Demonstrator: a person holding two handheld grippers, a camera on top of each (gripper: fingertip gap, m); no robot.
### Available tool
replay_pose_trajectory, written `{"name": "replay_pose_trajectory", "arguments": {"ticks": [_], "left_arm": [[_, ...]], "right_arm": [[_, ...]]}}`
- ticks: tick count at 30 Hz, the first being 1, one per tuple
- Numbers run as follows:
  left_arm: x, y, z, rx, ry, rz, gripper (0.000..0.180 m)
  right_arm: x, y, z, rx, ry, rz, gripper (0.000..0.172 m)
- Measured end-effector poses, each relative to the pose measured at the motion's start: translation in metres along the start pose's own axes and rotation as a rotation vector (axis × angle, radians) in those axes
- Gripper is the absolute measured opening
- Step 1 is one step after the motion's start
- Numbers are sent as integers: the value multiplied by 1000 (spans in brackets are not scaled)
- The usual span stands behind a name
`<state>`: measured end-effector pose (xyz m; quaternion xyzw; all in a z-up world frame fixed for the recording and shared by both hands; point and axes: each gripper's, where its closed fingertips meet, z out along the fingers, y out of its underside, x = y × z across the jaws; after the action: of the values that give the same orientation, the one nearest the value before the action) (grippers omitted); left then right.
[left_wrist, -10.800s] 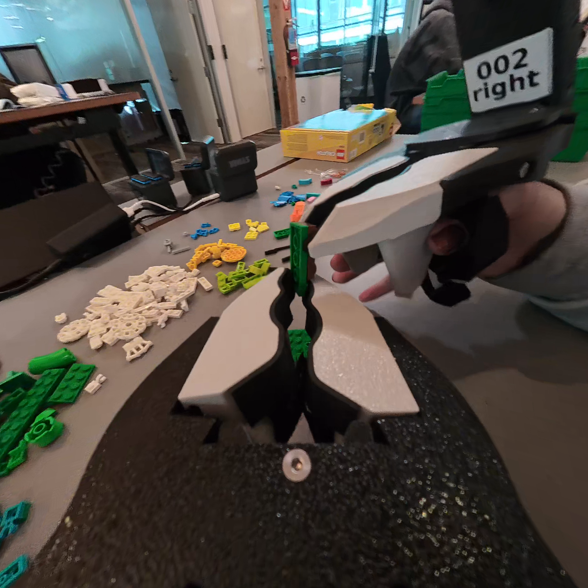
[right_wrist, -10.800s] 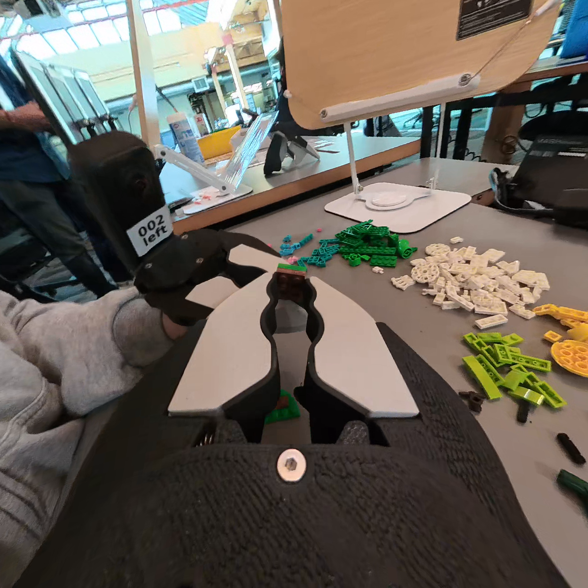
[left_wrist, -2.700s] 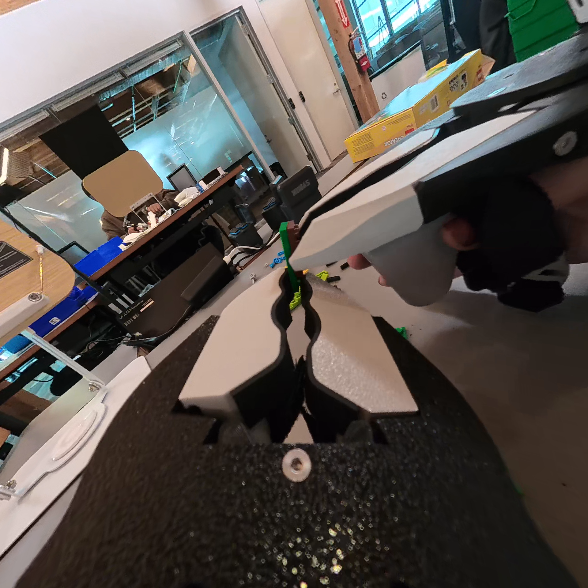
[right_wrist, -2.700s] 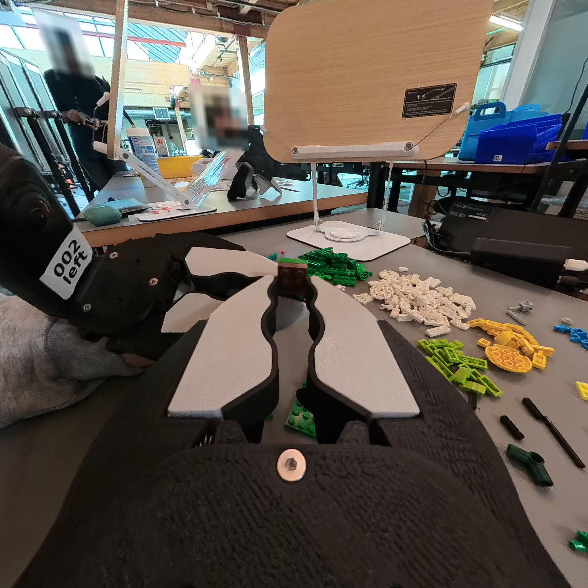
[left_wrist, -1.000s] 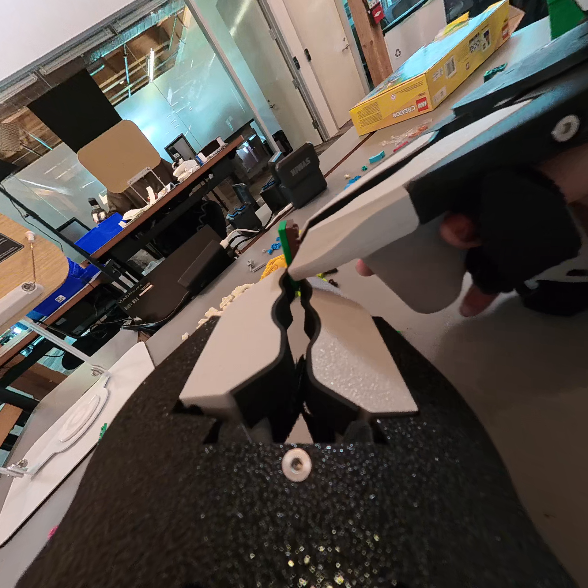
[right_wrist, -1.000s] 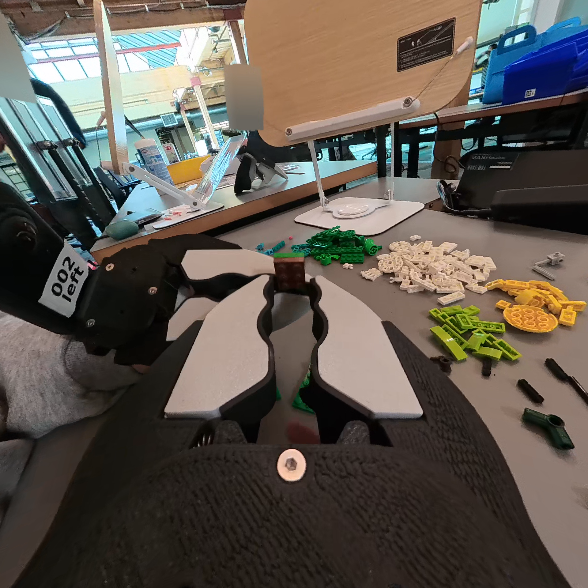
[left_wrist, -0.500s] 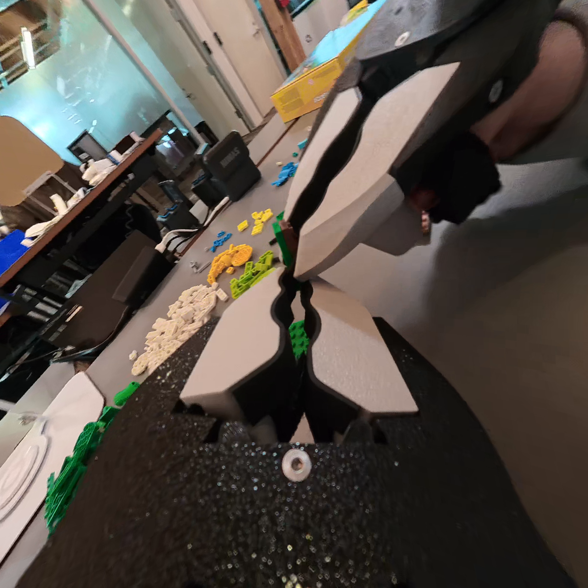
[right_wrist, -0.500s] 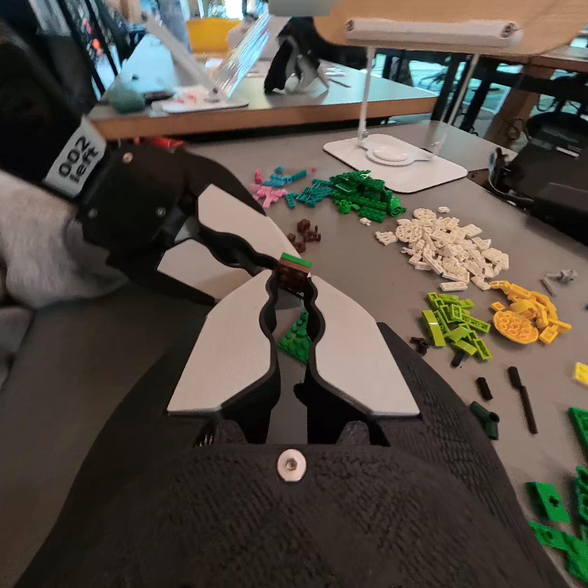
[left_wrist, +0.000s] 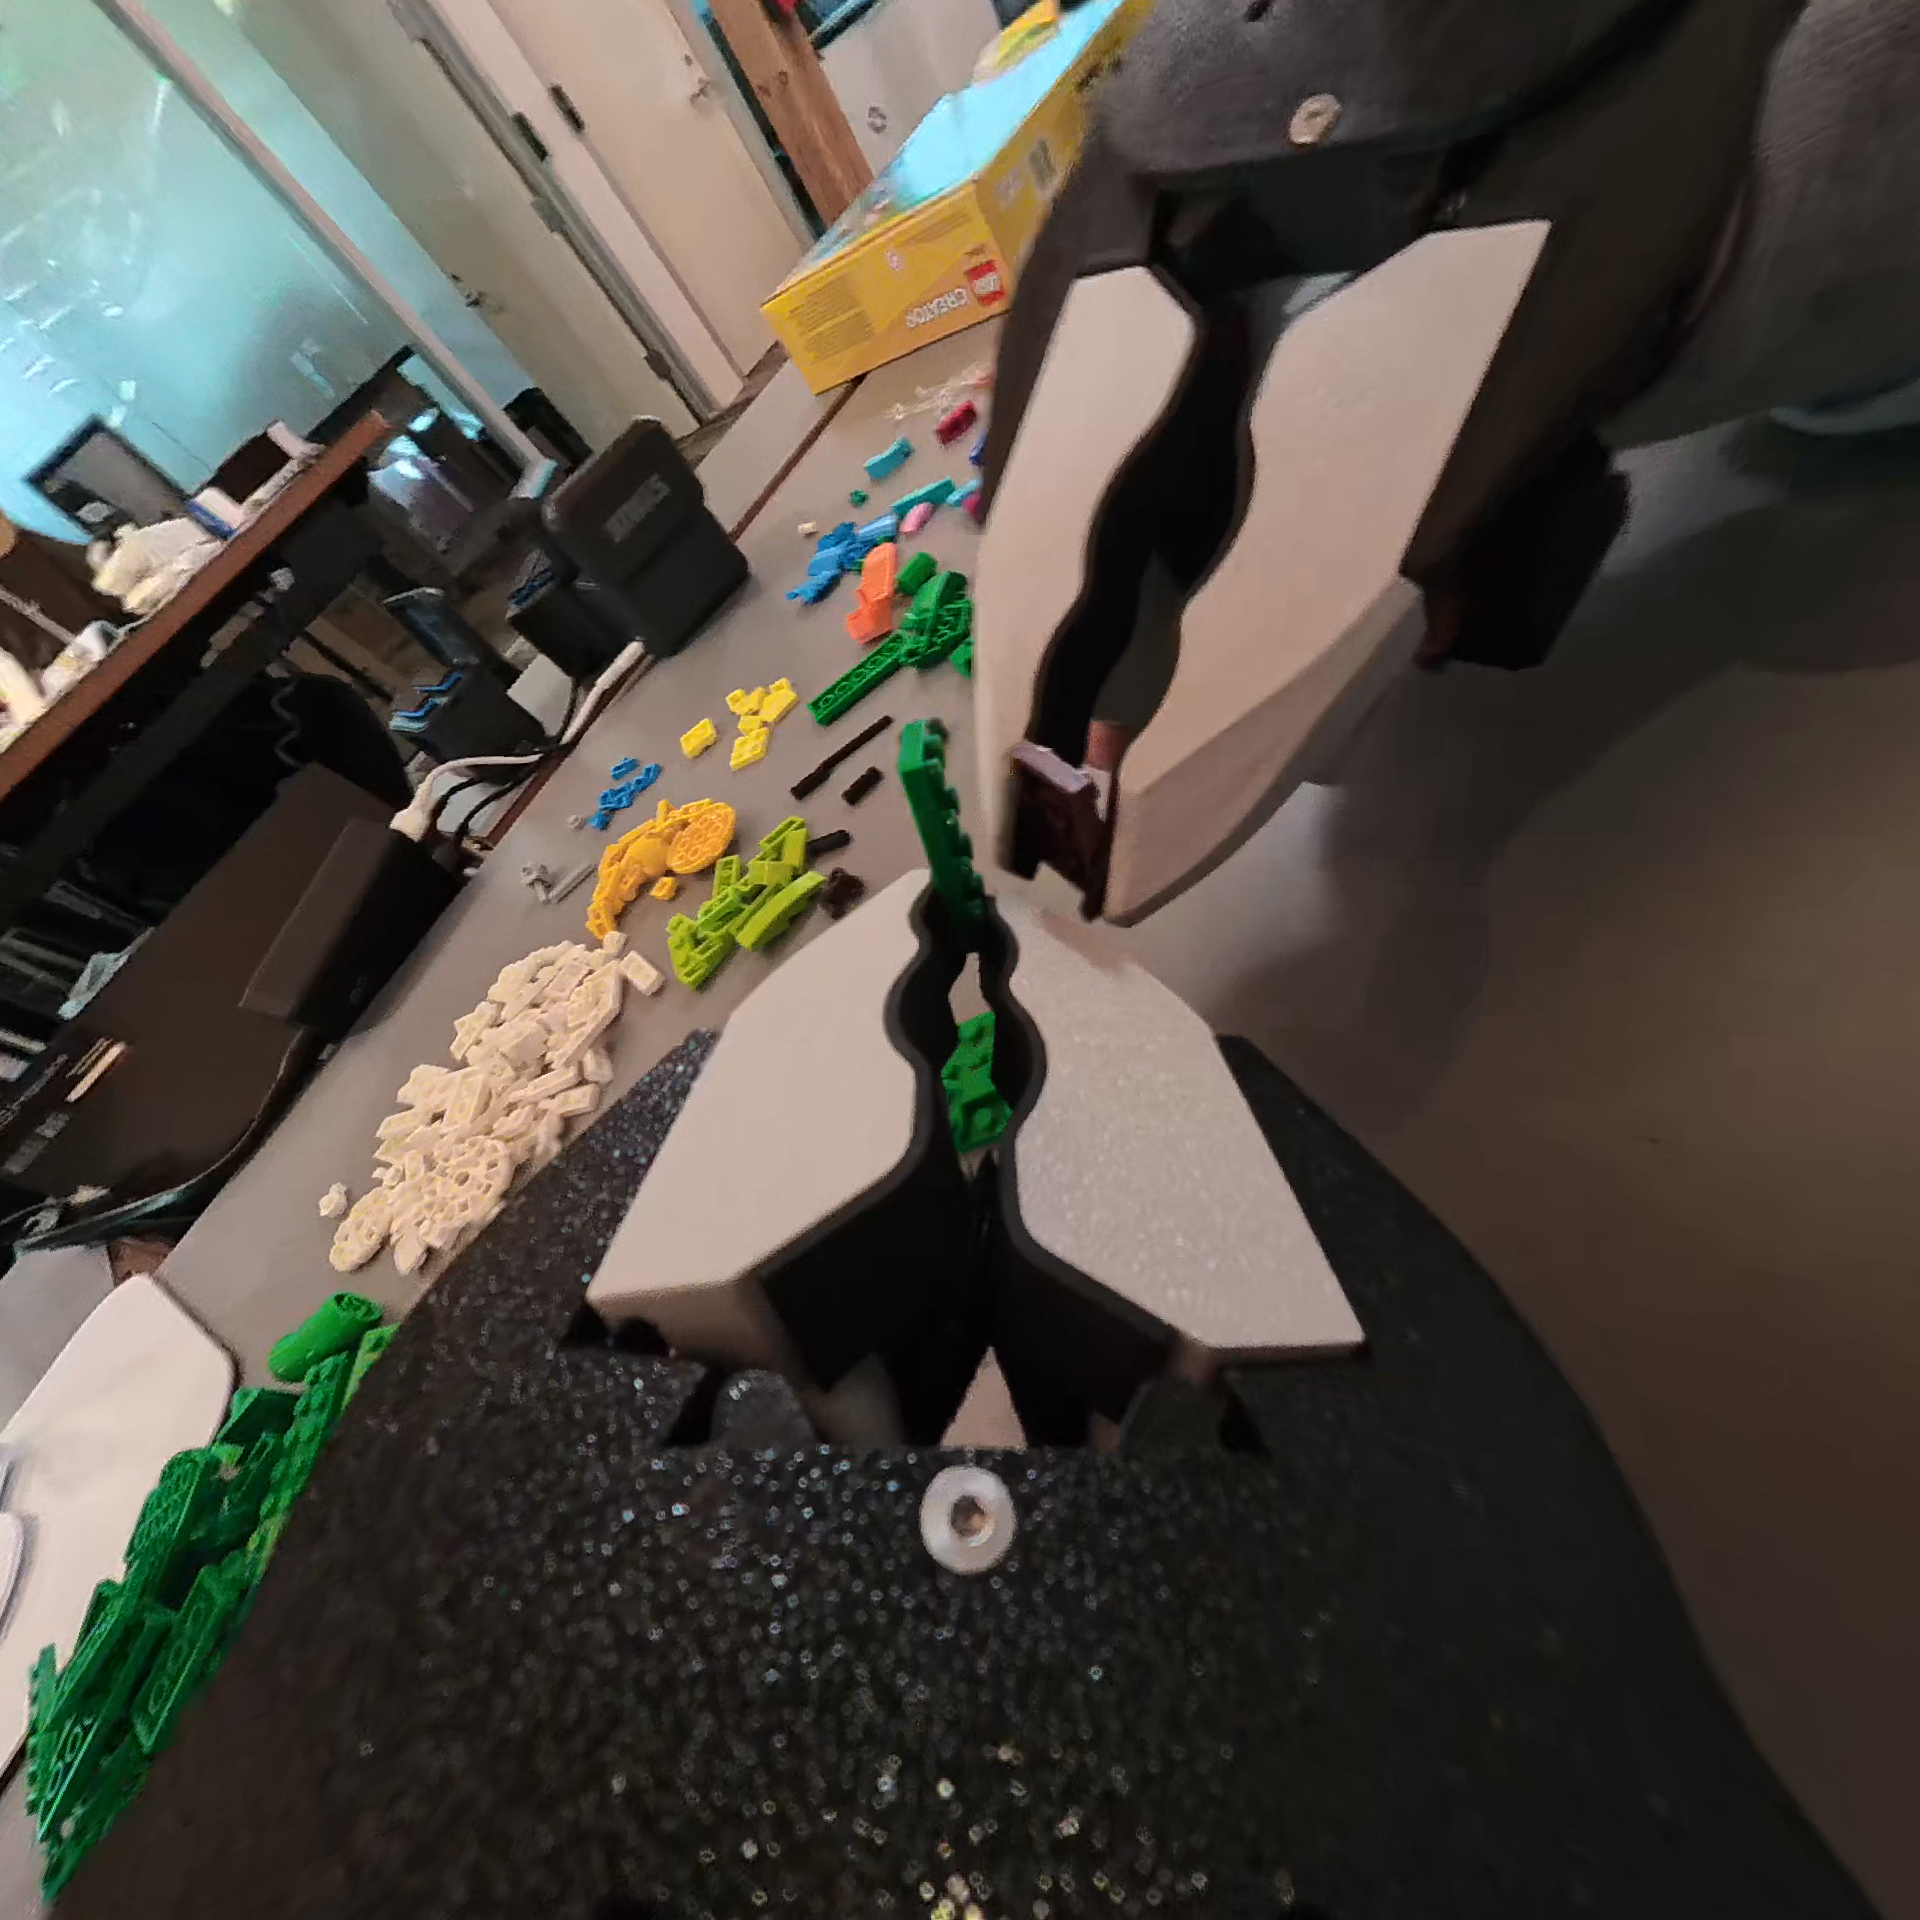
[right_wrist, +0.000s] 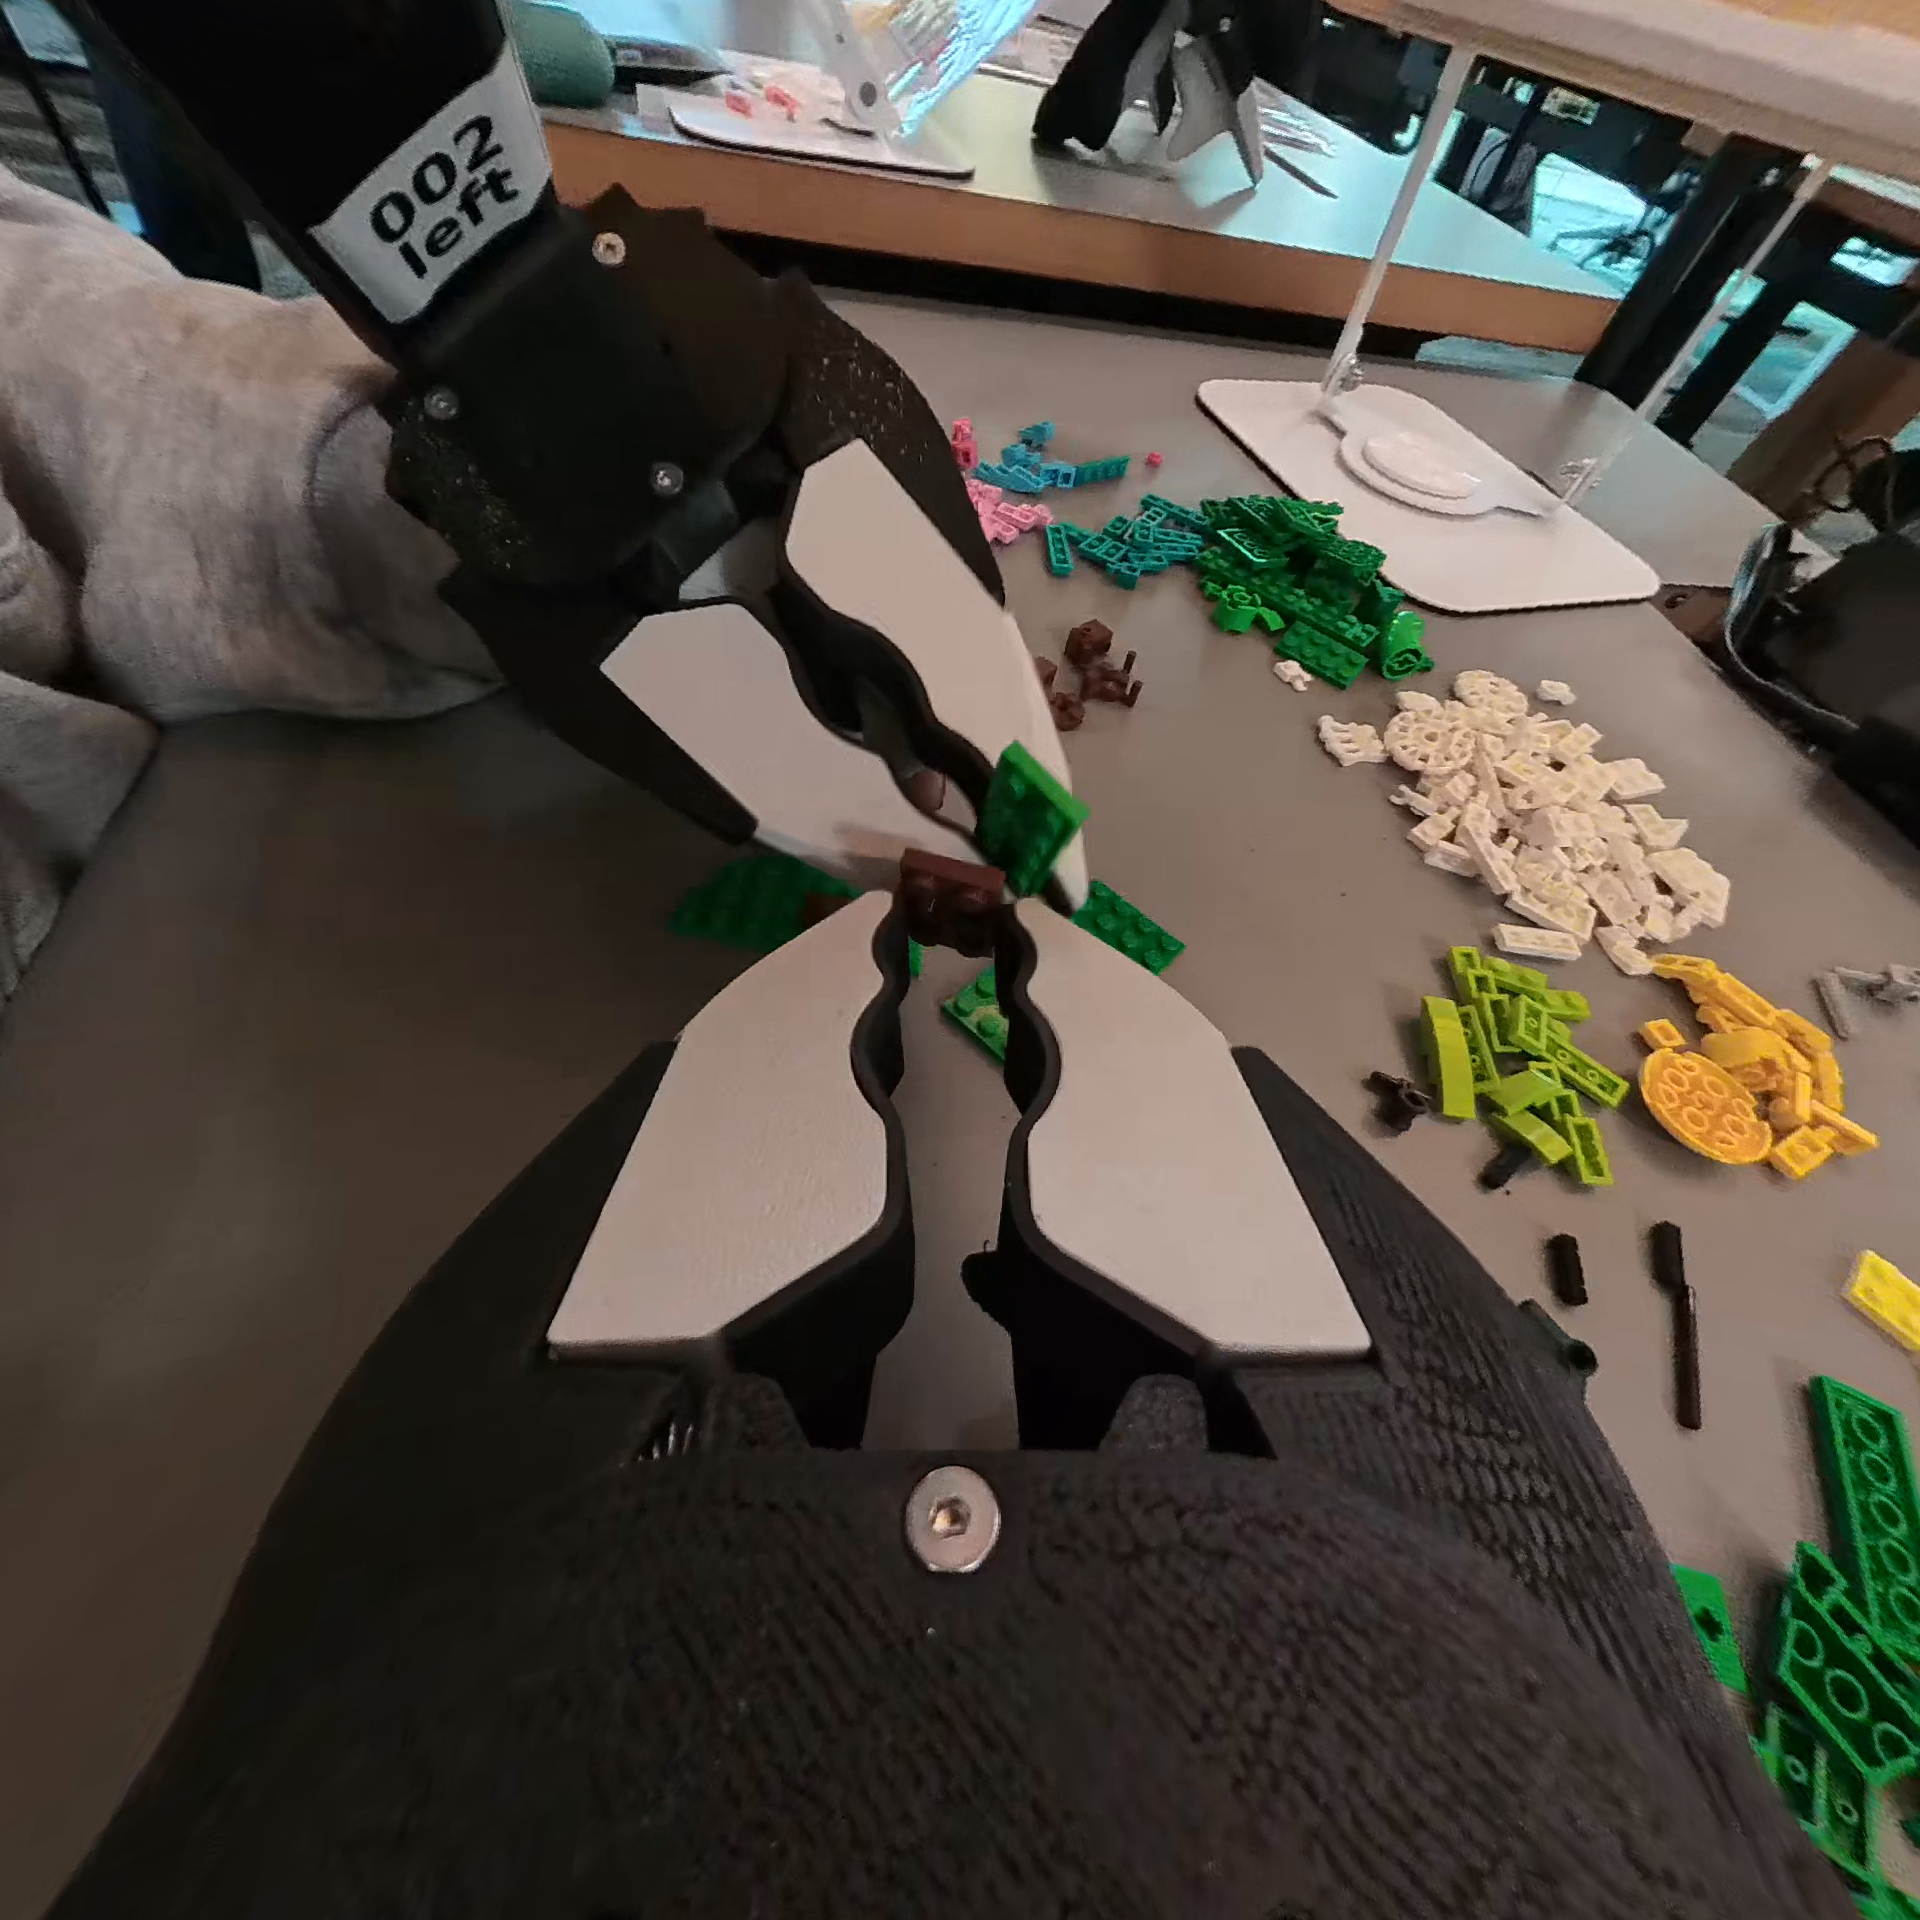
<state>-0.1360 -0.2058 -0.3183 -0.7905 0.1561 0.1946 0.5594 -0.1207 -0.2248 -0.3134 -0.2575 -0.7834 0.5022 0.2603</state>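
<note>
My left gripper (left_wrist: 961, 920) is shut on a thin green plate (left_wrist: 940, 821) that stands up edge-on from its fingertips. My right gripper (right_wrist: 951, 920) is shut on a small dark brown brick (right_wrist: 951, 894). The two grippers meet tip to tip, low over the grey table (right_wrist: 416, 935). In the left wrist view the right gripper (left_wrist: 1055, 868) comes down from the upper right, and its brown brick (left_wrist: 1055, 821) stands a small gap to the right of the plate. In the right wrist view the left gripper (right_wrist: 1044, 868) holds the green plate (right_wrist: 1029, 816) tilted, just above the brick's right corner.
Loose green plates (right_wrist: 1127, 925) lie on the table under the fingertips. Piles of white (right_wrist: 1527, 790), lime (right_wrist: 1507, 1060), yellow (right_wrist: 1745, 1081), dark green (right_wrist: 1299, 571) and brown (right_wrist: 1096, 665) pieces lie to the right. A white stand base (right_wrist: 1423, 499) and a yellow box (left_wrist: 904, 281) stand farther off. My left and right fingertips are right by each other.
Both grippers have tipped down toward the table. The green plate sat flat against the brown brick half a second ago; now it is tilted away from it. Each piece stays in its own grasp.
</note>
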Motion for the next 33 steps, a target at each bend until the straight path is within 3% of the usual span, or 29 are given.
{"name": "replay_pose_trajectory", "arguments": {"ticks": [4,8,11,15,20,24,29,33], "left_arm": [[-40,6,-8,19,-217,-93,3],[-91,2,-37,164,-473,-253,3],[-105,-7,-57,269,-576,-290,4],[-143,-12,-109,301,-856,-157,3],[-196,40,-205,260,-1175,-270,3],[-202,65,-216,167,-1182,-242,3],[-188,54,-179,122,-1039,-153,3],[-179,50,-162,103,-965,-119,3]], "right_arm": [[20,4,-5,7,109,21,15],[50,-2,-5,12,243,87,15],[64,-14,9,-12,219,120,16],[74,-40,62,-75,39,112,15],[77,-37,124,-256,-121,-21,16],[55,-21,140,-421,-280,-119,16],[52,-10,150,-593,-285,-218,17],[52,-4,156,-637,-284,-214,27]]}}
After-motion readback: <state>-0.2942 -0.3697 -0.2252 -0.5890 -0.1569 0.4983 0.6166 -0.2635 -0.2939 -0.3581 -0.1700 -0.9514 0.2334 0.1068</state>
